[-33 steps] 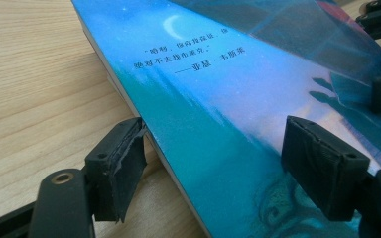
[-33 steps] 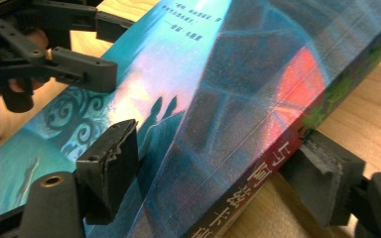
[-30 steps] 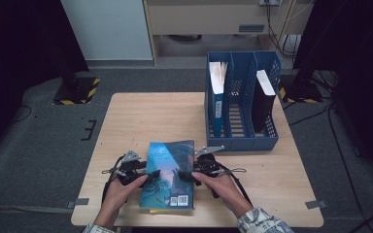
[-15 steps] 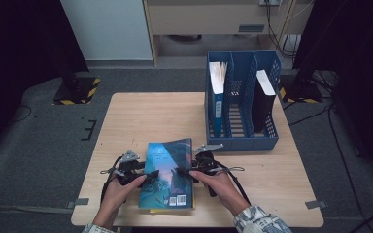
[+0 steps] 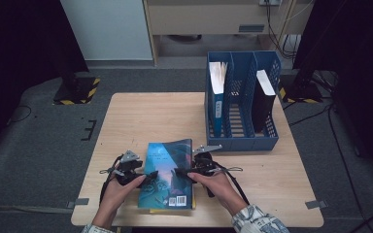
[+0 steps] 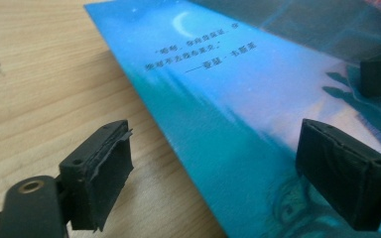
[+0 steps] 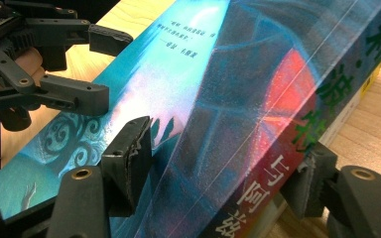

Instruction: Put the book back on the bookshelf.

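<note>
Near edge of table (image 5: 126,111): book (image 5: 167,172) lies flat, back cover up, barcode toward person, on top of a second book, yellow edge just showing beneath.

L gripper (image 5: 143,180) at book's left edge; jaws have just been opening, now spread astride the edge, pads not pressing.

R gripper (image 5: 182,174) at spine side, jaws pinching book across its thickness.

Far right: blue file rack (image 5: 240,141), upright, w/ two books in separate compartments.
</note>
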Action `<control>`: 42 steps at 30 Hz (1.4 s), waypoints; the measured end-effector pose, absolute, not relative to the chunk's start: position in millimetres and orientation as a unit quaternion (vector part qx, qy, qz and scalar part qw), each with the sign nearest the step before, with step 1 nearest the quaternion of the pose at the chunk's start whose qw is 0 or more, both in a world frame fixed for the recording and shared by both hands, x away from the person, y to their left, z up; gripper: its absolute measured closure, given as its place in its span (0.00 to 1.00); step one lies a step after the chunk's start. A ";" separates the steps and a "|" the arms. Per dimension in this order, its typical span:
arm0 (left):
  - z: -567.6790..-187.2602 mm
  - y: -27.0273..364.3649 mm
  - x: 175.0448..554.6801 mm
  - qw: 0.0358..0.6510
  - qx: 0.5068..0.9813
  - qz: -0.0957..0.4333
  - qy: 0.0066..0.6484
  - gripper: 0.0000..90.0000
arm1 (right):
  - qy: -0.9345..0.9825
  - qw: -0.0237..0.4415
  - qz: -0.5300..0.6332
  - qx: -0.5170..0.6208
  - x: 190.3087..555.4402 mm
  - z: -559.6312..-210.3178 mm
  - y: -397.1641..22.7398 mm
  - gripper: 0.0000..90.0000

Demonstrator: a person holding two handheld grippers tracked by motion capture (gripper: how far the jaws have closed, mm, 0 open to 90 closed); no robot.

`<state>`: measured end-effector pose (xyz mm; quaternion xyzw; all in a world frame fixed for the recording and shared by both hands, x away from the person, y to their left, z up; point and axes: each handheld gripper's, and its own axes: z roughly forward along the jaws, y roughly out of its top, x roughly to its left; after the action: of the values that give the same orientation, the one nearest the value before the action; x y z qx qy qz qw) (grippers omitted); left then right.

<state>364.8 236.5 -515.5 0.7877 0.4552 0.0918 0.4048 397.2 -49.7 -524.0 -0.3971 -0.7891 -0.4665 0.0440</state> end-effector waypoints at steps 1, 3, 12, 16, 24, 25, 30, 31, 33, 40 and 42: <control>-516.4 236.8 365.0 0.407 0.787 0.084 0.457 0.15 | -0.789 0.044 -0.467 -0.397 397.3 -524.0 -49.8 0.40; -516.9 236.3 365.0 0.408 0.788 0.078 0.455 0.15 | -0.789 0.044 -0.467 -0.397 397.2 -524.1 -49.8 0.40; -521.6 232.2 366.7 0.416 0.787 0.038 0.454 0.14 | -0.788 0.045 -0.468 -0.398 397.0 -524.4 -50.1 0.41; -524.1 232.7 367.8 0.422 0.780 0.021 0.461 0.13 | -0.788 0.043 -0.469 -0.397 397.0 -524.7 -50.3 0.41; -526.6 231.0 370.7 0.420 0.784 0.006 0.458 0.09 | -0.788 0.043 -0.469 -0.396 397.1 -524.8 -50.4 0.41; -526.5 230.5 370.7 0.420 0.784 0.005 0.458 0.09 | -0.788 0.044 -0.469 -0.397 397.0 -524.6 -50.3 0.41; -522.8 230.0 371.6 0.412 0.785 0.006 0.462 0.12 | -0.789 0.042 -0.464 -0.400 396.9 -523.3 -48.8 0.41; -521.6 229.9 371.7 0.411 0.783 0.008 0.466 0.13 | -0.791 0.040 -0.461 -0.401 397.0 -522.7 -48.2 0.40; -520.0 231.5 371.4 0.413 0.780 0.010 0.470 0.18 | -0.793 0.037 -0.457 -0.402 397.1 -521.3 -47.0 0.40; -512.8 235.7 368.7 0.412 0.774 0.024 0.480 0.34 | -0.798 0.038 -0.443 -0.406 397.8 -517.5 -44.4 0.41; -510.9 236.2 367.8 0.411 0.774 0.031 0.481 0.36 | -0.798 0.038 -0.444 -0.405 398.2 -517.1 -44.1 0.41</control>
<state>367.8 236.2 -510.9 0.7740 0.4808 0.0306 0.4108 398.2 -44.1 -517.1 -0.4049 -0.7984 -0.4441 0.0378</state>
